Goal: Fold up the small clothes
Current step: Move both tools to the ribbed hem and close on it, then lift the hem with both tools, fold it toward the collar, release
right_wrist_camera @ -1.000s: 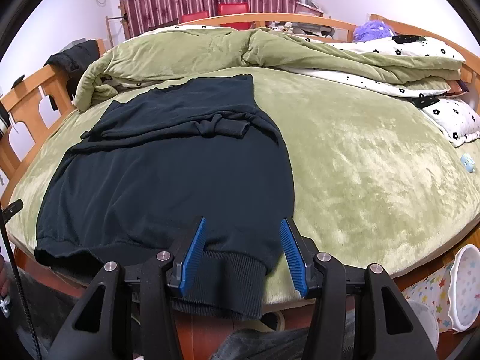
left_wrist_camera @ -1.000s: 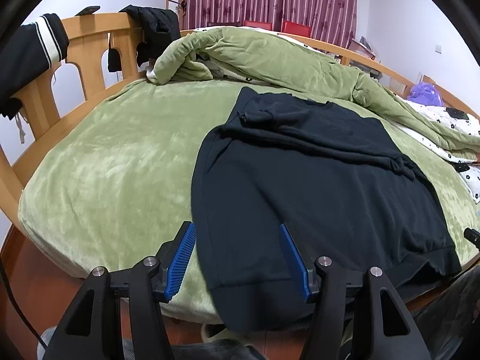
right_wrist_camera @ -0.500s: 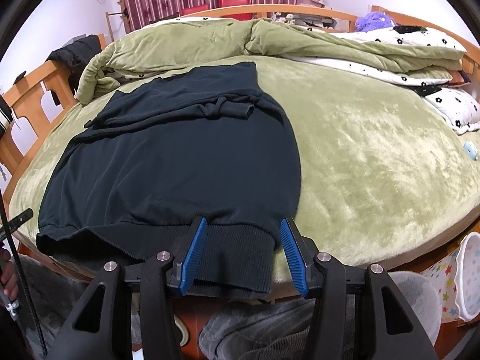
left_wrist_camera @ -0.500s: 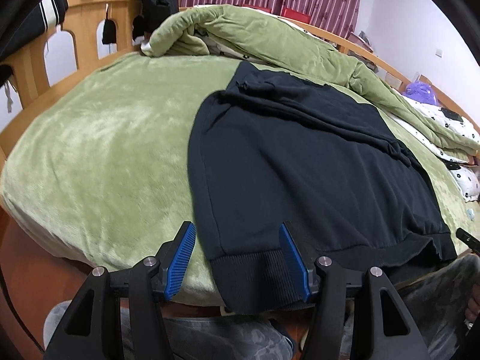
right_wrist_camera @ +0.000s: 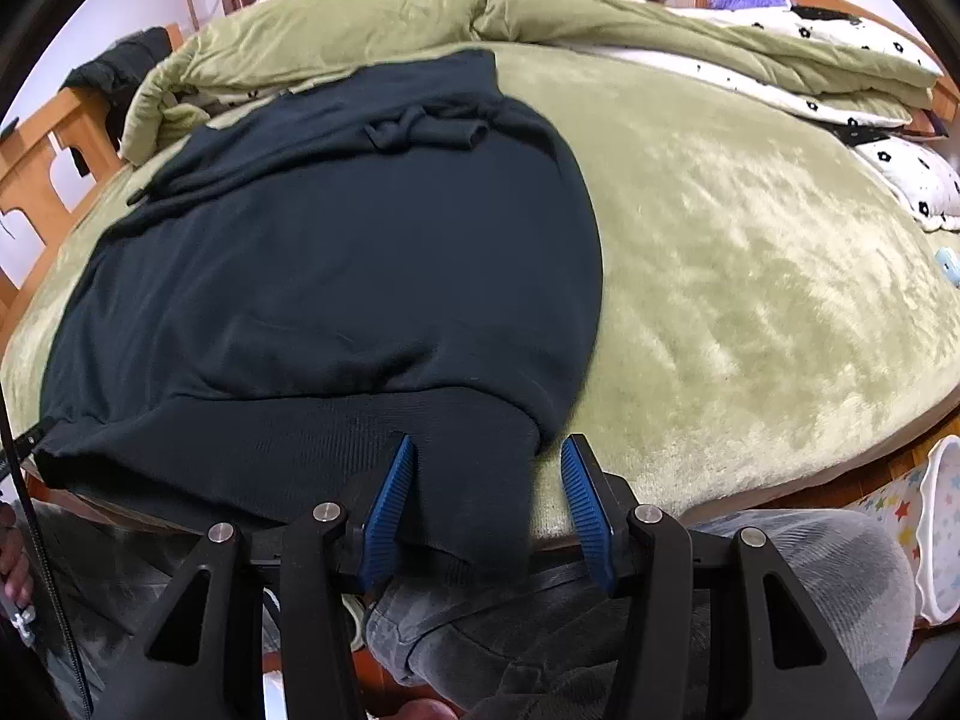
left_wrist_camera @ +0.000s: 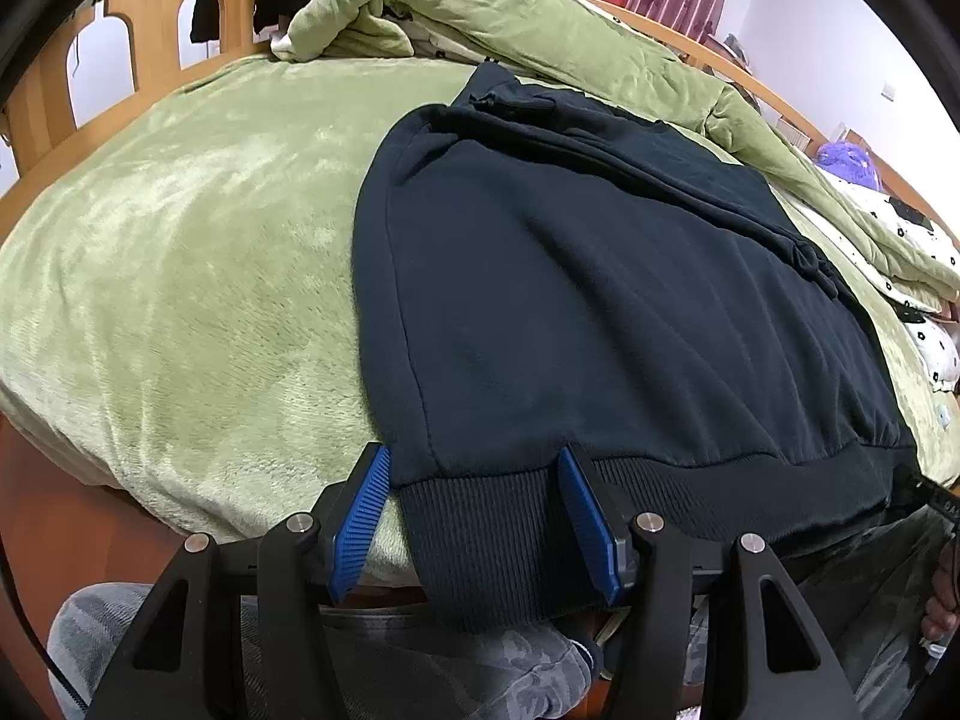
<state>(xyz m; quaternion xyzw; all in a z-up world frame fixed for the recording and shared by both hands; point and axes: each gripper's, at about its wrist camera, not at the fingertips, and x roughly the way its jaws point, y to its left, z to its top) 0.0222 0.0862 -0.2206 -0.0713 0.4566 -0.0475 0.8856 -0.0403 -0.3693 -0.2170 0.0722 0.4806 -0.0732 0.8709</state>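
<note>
A dark navy sweatshirt (left_wrist_camera: 588, 300) lies flat on the green bed cover (left_wrist_camera: 180, 252), its sleeves folded across the far part and its ribbed hem hanging over the near bed edge. My left gripper (left_wrist_camera: 474, 480) is open, its blue fingers either side of the hem's left corner. In the right wrist view the sweatshirt (right_wrist_camera: 360, 252) fills the left half of the bed cover (right_wrist_camera: 750, 276). My right gripper (right_wrist_camera: 489, 468) is open, its fingers straddling the hem's right corner.
A bunched green quilt (left_wrist_camera: 480, 18) and a white flowered duvet (right_wrist_camera: 840, 60) lie along the far side. A wooden headboard (left_wrist_camera: 120, 48) stands at the left. A starred white bin (right_wrist_camera: 936, 534) sits on the floor at the right. The person's grey trousers (right_wrist_camera: 540, 630) are below.
Both grippers have moved forward and down to the sweatshirt's hem. The hem corners now sit between the open fingers. The sweatshirt has not moved.
</note>
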